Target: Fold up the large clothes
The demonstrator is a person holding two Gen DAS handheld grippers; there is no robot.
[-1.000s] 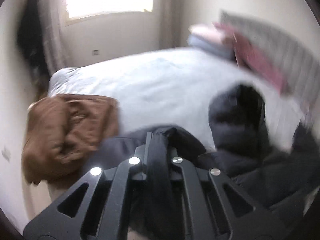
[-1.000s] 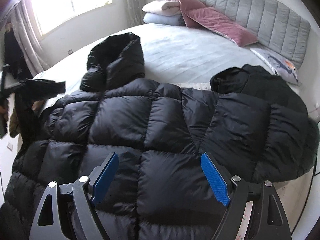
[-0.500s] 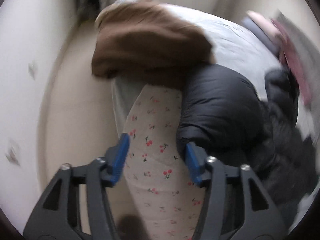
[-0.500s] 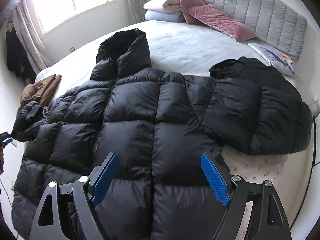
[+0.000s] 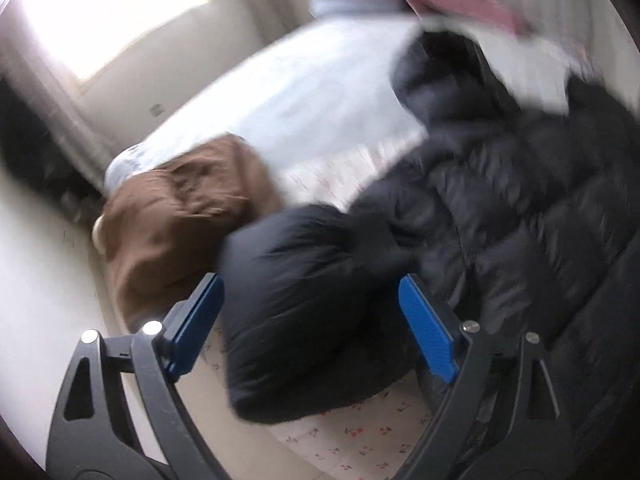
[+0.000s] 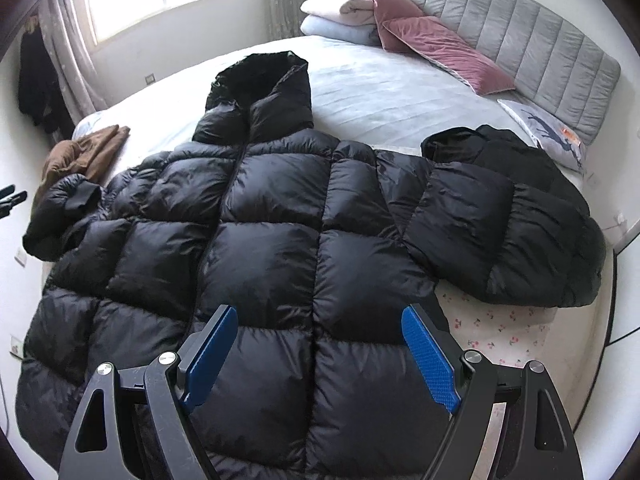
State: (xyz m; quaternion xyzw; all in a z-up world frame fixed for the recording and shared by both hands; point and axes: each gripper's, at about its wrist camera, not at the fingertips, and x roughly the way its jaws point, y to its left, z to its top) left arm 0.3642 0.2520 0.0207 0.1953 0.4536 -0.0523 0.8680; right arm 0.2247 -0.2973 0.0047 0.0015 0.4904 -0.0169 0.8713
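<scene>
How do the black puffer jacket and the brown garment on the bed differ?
The black puffer jacket is spread flat, covering much of the bed's near side; the brown garment lies bunched at the far left edge. The jacket is shiny and quilted in puffy squares with a hood; the brown one looks matte and crumpled. Both rest on the bed, ungripped.

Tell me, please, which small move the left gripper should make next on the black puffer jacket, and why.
Probably ease the left gripper forward and close it on the sleeve. Its jaws are open with the sleeve between them, and that sleeve sticks out beside the brown garment, while the black puffer jacket lies flat.
</scene>
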